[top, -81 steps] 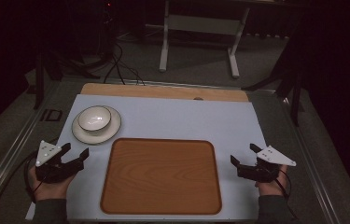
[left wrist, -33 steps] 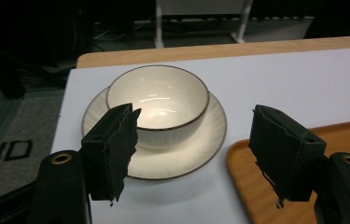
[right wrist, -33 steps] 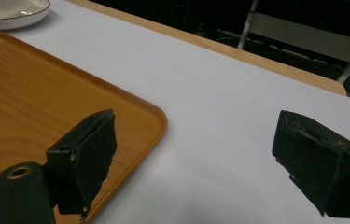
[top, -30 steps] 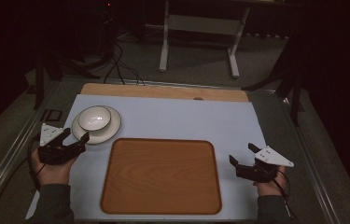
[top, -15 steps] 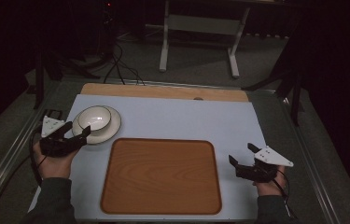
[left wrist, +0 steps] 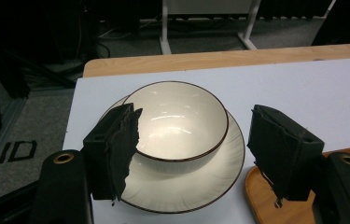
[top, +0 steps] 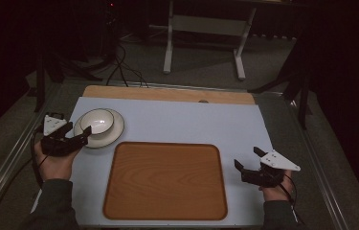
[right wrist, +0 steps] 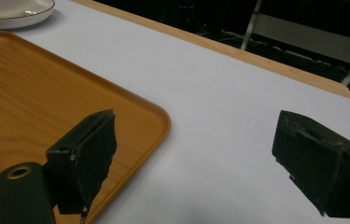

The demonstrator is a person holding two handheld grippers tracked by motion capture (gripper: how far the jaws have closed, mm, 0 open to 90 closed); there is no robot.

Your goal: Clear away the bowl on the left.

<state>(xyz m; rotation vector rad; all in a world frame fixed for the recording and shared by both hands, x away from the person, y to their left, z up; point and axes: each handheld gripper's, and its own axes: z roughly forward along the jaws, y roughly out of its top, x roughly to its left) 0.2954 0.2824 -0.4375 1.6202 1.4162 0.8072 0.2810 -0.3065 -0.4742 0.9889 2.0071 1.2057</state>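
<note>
A white bowl [top: 96, 120] with a dark rim sits on a white plate [top: 112, 135] at the back left of the white mat. In the left gripper view the bowl [left wrist: 177, 116] and plate [left wrist: 186, 189] lie just ahead of the jaws. My left gripper [top: 77, 128] is open at the plate's left edge, its jaws standing to either side of the bowl's near side [left wrist: 196, 154]. An empty wooden tray [top: 165, 179] lies in the middle. My right gripper [top: 247, 158] hovers open just right of the tray, with nothing between its jaws [right wrist: 196, 158].
The white mat [top: 191, 122] covers a wooden table whose bare strip [top: 167, 93] shows along the back. The tray's corner [right wrist: 37, 102] lies under the right gripper's left jaw. Dark floor, cables and a desk frame [top: 206, 28] lie beyond the table.
My left gripper has moved forward and right, from the mat's left edge up to the plate and bowl, staying open. The right gripper has barely shifted.
</note>
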